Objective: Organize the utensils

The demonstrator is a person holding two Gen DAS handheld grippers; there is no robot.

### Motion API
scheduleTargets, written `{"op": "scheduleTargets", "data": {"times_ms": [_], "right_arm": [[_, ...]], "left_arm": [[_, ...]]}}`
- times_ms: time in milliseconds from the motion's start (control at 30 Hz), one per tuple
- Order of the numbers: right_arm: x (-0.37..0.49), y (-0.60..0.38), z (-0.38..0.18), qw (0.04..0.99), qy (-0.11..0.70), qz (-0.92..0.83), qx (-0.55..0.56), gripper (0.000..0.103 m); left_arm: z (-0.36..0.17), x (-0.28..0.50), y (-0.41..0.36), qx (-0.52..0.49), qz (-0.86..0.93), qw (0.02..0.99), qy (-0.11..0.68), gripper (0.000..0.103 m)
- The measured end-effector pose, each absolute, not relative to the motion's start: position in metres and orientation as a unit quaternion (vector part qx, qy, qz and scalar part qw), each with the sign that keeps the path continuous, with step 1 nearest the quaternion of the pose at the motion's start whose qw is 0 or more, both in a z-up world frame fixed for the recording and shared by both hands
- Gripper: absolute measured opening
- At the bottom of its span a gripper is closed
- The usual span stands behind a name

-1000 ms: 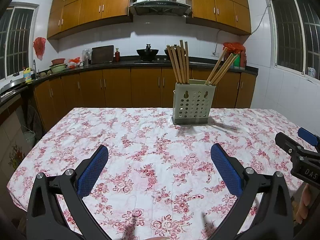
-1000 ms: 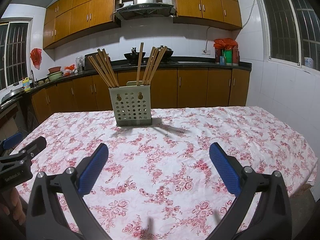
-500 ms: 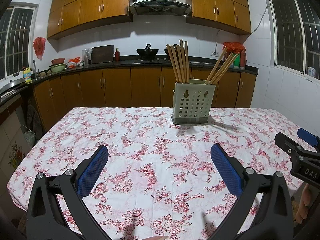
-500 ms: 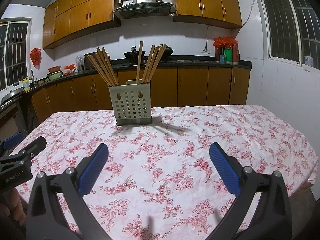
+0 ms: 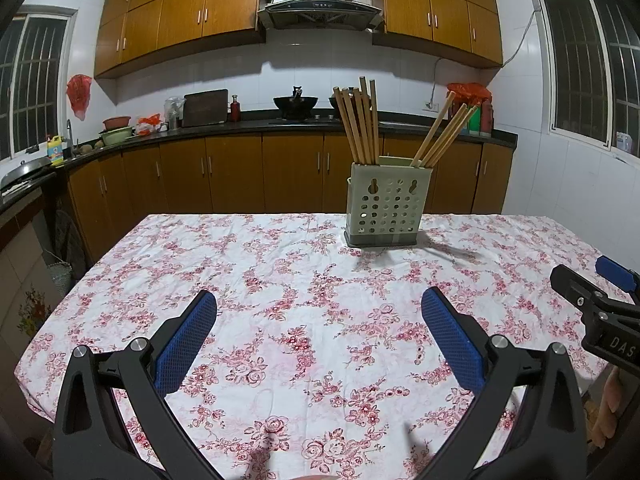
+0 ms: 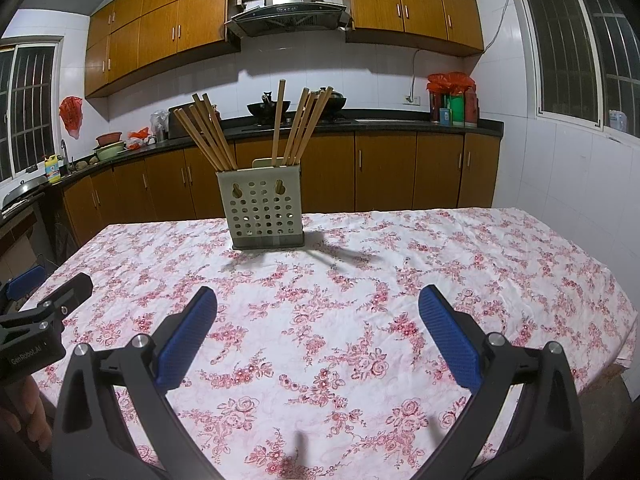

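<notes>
Both the left gripper (image 5: 318, 314) and right gripper (image 6: 318, 308) hung spread and empty; the chopsticks (image 6: 298, 126) stood splayed in the holder (image 6: 262, 214) far across the desk (image 6: 440, 280), probably easy to tip.

Left gripper (image 5: 319, 302) jaws spread wide — chopsticks (image 5: 362, 124) upright in holder (image 5: 386, 208) beyond.

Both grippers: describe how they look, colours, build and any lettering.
The left gripper and right gripper match: black angular plastic frames, silver screw heads, blue textured finger pads. White lettering shows on each body seen from the other camera, "DAS" and "GenRobot.AI". No cables visible.
</notes>
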State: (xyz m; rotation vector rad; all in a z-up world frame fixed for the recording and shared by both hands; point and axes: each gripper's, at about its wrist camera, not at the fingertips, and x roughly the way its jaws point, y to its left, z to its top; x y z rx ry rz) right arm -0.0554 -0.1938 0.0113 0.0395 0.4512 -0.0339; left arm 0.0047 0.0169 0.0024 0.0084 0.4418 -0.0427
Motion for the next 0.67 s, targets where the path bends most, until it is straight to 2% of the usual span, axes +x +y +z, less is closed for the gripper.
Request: {"op": "scheduleTargets", "data": {"times_ms": [667], "right_arm": [[-0.0550, -0.1946, 0.0125, 0.974, 0.224, -0.017, 0.020, 0.099]], "left_arm": [[-0.0014, 0.0069, 0.0193, 0.002, -0.018, 0.974, 0.226, 0.101]]}}
